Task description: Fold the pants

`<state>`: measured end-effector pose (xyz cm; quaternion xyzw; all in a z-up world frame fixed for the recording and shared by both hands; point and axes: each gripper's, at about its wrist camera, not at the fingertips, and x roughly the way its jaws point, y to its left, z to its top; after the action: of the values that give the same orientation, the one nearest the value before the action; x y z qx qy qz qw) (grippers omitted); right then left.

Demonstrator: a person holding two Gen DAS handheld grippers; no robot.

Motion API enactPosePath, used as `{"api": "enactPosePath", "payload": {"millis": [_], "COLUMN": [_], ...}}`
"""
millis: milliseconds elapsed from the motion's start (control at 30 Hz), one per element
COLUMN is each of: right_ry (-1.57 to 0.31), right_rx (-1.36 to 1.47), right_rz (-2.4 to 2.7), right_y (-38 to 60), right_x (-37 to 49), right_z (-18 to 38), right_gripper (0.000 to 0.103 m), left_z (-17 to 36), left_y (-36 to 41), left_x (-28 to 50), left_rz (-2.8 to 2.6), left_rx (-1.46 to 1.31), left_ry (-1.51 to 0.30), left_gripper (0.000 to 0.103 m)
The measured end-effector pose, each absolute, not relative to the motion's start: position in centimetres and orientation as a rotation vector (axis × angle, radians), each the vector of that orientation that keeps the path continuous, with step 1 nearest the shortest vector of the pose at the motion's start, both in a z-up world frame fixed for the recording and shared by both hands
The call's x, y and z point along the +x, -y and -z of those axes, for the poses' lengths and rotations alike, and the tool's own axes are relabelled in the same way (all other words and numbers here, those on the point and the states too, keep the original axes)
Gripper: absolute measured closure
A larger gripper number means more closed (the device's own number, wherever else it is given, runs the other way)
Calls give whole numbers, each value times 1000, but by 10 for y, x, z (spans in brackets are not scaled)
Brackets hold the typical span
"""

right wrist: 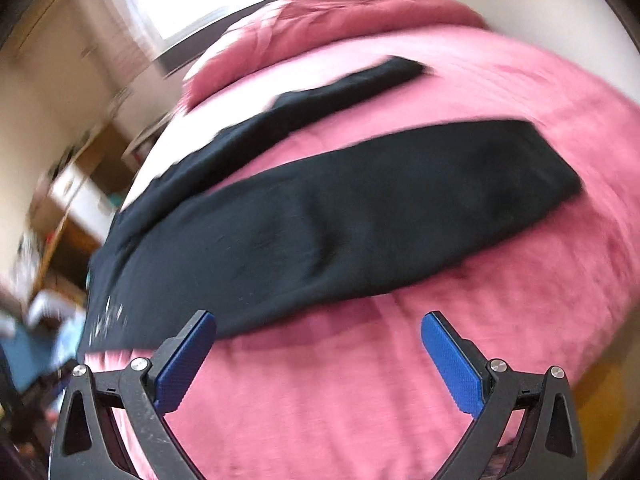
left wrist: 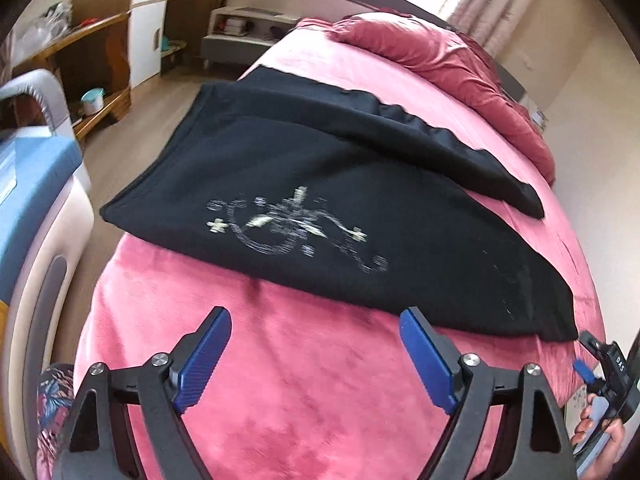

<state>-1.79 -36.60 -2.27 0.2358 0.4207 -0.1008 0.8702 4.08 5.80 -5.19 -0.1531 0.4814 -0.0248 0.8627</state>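
Note:
Black pants [left wrist: 320,184] with a pale embroidered motif lie flat across a pink bed cover [left wrist: 304,380], waist end hanging toward the bed's left edge. In the right wrist view the pants [right wrist: 320,220] show both legs spread apart and running to the right. My left gripper [left wrist: 316,316] stands open just short of the pants' near hem, with nothing between its blue pads [left wrist: 204,360]. My right gripper [right wrist: 320,320] is open too, hovering over the pink cover at the near edge of the closer leg. It also shows at the left wrist view's lower right, the right gripper [left wrist: 588,356] held by a hand.
A crumpled red duvet [left wrist: 440,52] lies at the head of the bed. A wooden desk [left wrist: 80,48] and white cabinet [left wrist: 146,24] stand across the floor at left. A blue and white appliance [left wrist: 28,200] sits beside the bed's left edge.

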Motion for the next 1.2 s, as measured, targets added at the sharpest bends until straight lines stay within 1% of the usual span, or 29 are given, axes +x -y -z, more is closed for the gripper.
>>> {"api": "enactPosePath", "payload": {"millis": [67, 133, 167, 200, 233, 300, 333, 367, 400, 433, 500, 567, 767, 1000, 1033, 1067, 1100, 1133, 1167, 1200], "right_ry": [-855, -830, -824, -816, -808, -792, -788, -788, -788, -789, -804, -808, -837, -873, -876, -883, -885, -888, -889, -889], "right_rx": [581, 671, 707, 740, 775, 836, 864, 889, 902, 909, 921, 923, 853, 781, 771, 756, 750, 744, 741, 736], "right_rz": [281, 348, 366, 383, 406, 436, 447, 459, 467, 477, 503, 516, 528, 545, 547, 550, 552, 554, 551, 547], "right_y": [405, 442, 454, 466, 479, 501, 511, 520, 527, 534, 543, 549, 560, 561, 561, 561, 561, 562, 563, 563], "right_x": [-26, -33, -33, -33, -32, -29, -25, -20, -17, -13, -3, 7, 25, 40, 43, 45, 45, 47, 47, 47], "right_z": [27, 34, 36, 40, 44, 53, 57, 62, 66, 70, 76, 80, 76, 78, 78, 77, 77, 76, 74, 72], "right_gripper": [4, 14, 17, 24, 26, 27, 30, 30, 34, 38, 42, 43, 43, 49, 52, 55, 61, 69, 73, 79], "left_z": [58, 66, 70, 75, 79, 83, 85, 86, 87, 90, 96, 100, 105, 109, 108, 108, 107, 106, 104, 103], "left_y": [-70, -83, -88, -94, -101, -110, -114, -118, -123, -127, -135, -139, -152, -160, -160, -161, -162, -162, -162, -161], "left_x": [46, 51, 54, 57, 58, 59, 61, 61, 61, 64, 67, 70, 89, 113, 116, 117, 119, 118, 118, 116], "left_rz": [42, 20, 6, -11, -32, -48, -50, -58, -68, -61, -61, -70, -69, -123, -129, -135, -138, -137, -144, -146], "left_rx": [-351, -402, -418, -431, -450, -493, -513, -529, -539, -557, -601, -628, -725, -748, -742, -740, -741, -739, -725, -711], "left_ry": [-1053, -1094, -1109, -1130, -1142, -1140, -1125, -1119, -1116, -1098, -1106, -1112, -1078, -1050, -1042, -1040, -1038, -1036, -1036, -1040], "left_gripper": [16, 18, 28, 38, 41, 42, 43, 47, 50, 52, 57, 58, 58, 60, 65, 77, 84, 87, 93, 94]}}
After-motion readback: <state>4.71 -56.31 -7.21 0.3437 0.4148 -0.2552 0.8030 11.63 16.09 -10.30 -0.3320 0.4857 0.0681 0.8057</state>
